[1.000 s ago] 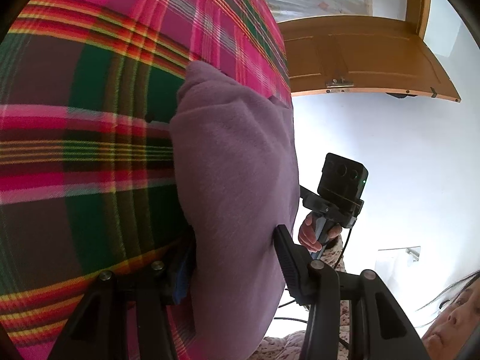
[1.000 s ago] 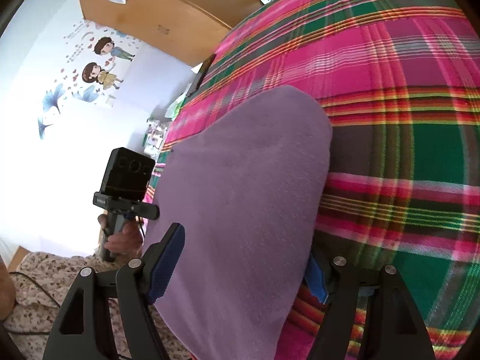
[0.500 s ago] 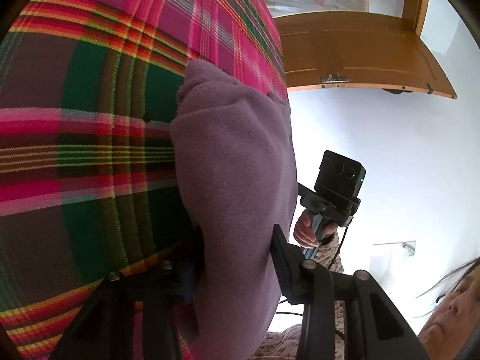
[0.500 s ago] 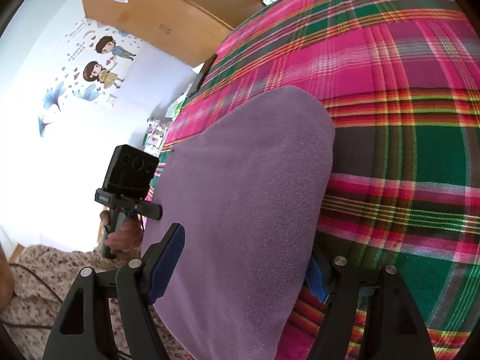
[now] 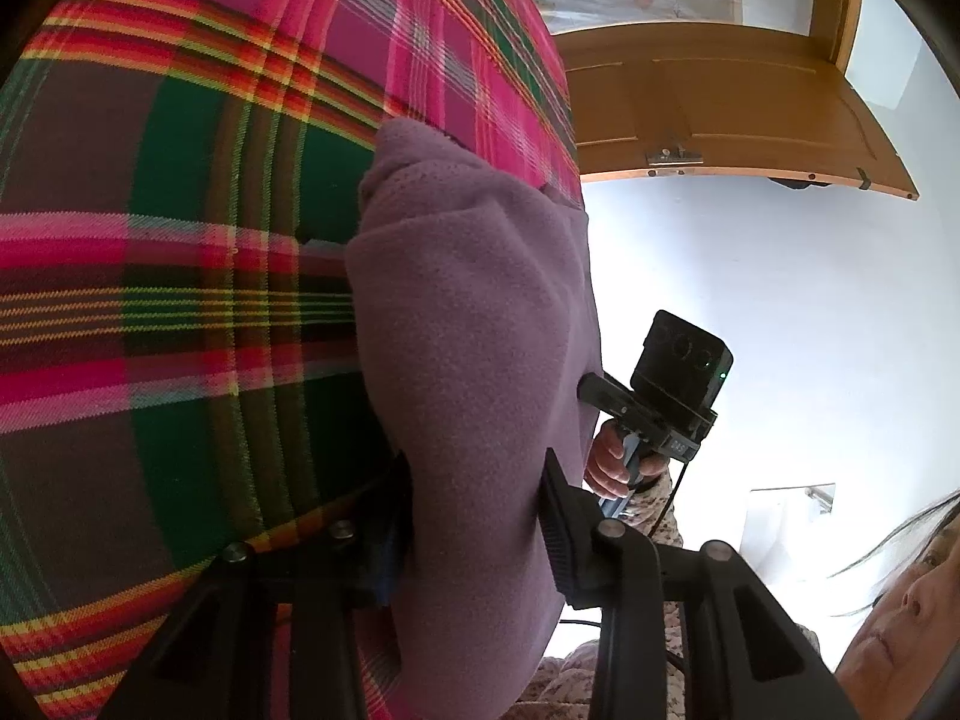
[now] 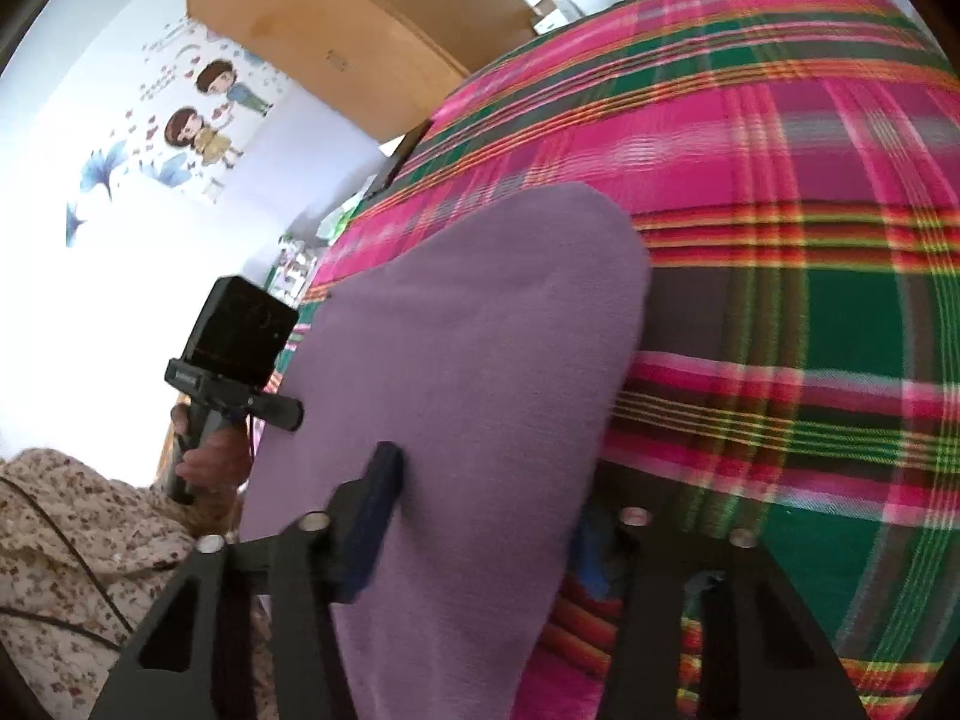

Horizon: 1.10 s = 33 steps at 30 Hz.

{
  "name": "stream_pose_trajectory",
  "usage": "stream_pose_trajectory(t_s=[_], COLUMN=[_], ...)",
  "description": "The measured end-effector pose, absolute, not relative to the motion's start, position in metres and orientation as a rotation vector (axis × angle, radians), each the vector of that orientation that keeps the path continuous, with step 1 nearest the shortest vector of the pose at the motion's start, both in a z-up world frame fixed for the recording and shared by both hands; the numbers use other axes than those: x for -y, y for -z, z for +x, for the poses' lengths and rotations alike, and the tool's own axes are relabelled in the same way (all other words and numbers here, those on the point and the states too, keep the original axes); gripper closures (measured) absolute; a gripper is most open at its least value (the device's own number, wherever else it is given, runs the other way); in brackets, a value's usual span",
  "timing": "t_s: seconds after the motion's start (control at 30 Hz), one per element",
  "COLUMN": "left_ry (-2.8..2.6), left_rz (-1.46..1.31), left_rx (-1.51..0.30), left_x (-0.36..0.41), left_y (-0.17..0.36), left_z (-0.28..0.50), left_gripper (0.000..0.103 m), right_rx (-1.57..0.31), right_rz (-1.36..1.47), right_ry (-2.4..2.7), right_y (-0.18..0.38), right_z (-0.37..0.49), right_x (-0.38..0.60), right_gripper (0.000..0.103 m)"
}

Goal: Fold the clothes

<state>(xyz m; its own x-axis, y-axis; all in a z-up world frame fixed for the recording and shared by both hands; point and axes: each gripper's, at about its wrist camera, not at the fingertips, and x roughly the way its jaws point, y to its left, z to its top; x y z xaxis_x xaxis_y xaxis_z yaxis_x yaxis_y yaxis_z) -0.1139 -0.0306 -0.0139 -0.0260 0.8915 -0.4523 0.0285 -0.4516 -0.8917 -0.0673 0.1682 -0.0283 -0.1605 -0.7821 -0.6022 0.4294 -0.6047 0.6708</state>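
While the purple fleece garment (image 5: 474,360) lies partly folded on the plaid bedspread (image 5: 180,276), the left tongs (image 5: 477,516) have been closing and now pinch its near edge. The right tongs (image 6: 486,498) have just been closing around the same edge; whether they grip yet, I cannot tell. Judging by this, another fold remains.
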Motion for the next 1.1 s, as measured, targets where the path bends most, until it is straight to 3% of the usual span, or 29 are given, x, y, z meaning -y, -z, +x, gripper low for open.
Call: stream_pose_trajectory(t_s=[0.3,1.1], left_ry=[-1.570,-1.601], left_rz=[-1.551,-1.536], left_rx=[0.993,0.972], left_x=[0.023,-0.005], left_y=[0.012,0.008], left_z=[-0.118,-0.139], left_gripper=[0.069,0.071], right_rx=[0.407,0.371], right_rz=[1.221,1.182], right_ry=[1.924,2.072], right_y=[0.029,0.027], right_z=[-0.061,-0.047], right_x=[-0.164,-0.156], right_gripper=[0.065,0.073])
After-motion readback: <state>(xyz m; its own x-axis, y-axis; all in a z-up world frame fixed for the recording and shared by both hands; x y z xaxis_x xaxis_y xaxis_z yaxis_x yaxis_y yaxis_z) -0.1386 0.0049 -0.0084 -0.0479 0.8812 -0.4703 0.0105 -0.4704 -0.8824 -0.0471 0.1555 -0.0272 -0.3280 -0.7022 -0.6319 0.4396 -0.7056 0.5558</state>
